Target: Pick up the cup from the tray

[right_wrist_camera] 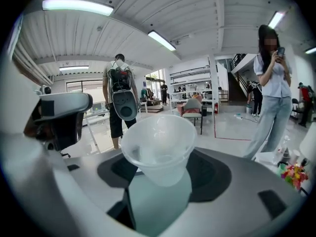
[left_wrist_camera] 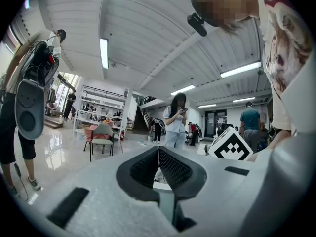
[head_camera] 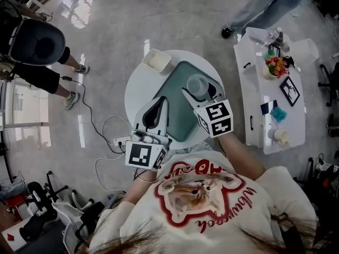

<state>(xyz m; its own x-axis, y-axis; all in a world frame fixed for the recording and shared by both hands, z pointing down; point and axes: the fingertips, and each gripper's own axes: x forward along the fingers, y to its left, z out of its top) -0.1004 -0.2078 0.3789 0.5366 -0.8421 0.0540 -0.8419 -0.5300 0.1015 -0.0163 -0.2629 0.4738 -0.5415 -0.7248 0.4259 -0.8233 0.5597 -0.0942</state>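
1. Polished grey floor (head_camera: 106, 36) surrounds a round white bench (head_camera: 135, 89). On the bench lie a green tray (head_camera: 180, 89) and, at its far edge, a white tub (head_camera: 157, 60).
2. The cup (head_camera: 198, 84), clear plastic and empty, stands over the far right part of the tray, between the jaws of the right tool (head_camera: 200, 93).
3. In the right gripper view the right tool (right_wrist_camera: 159, 174) has a dark pad on each side of the cup (right_wrist_camera: 158, 144). The pads seem to press its lower wall, with the mouth wide above them. Green tray (right_wrist_camera: 158, 206) shows straight beneath. I cannot tell whether the base is touching the tray or has just come clear of it.
4. The left tool (head_camera: 159, 106) hovers over the near left edge of the tray. The left gripper view shows the left tool (left_wrist_camera: 159, 157) with its jaws together and nothing between them.
5. Judged step: the grasp is made and the lift is at hand.
6. The next move likely calls for a straight, level rise. The grip should be gentle, since thin plastic may buckle or slip from the pads. The idle tool should stay out of the way.
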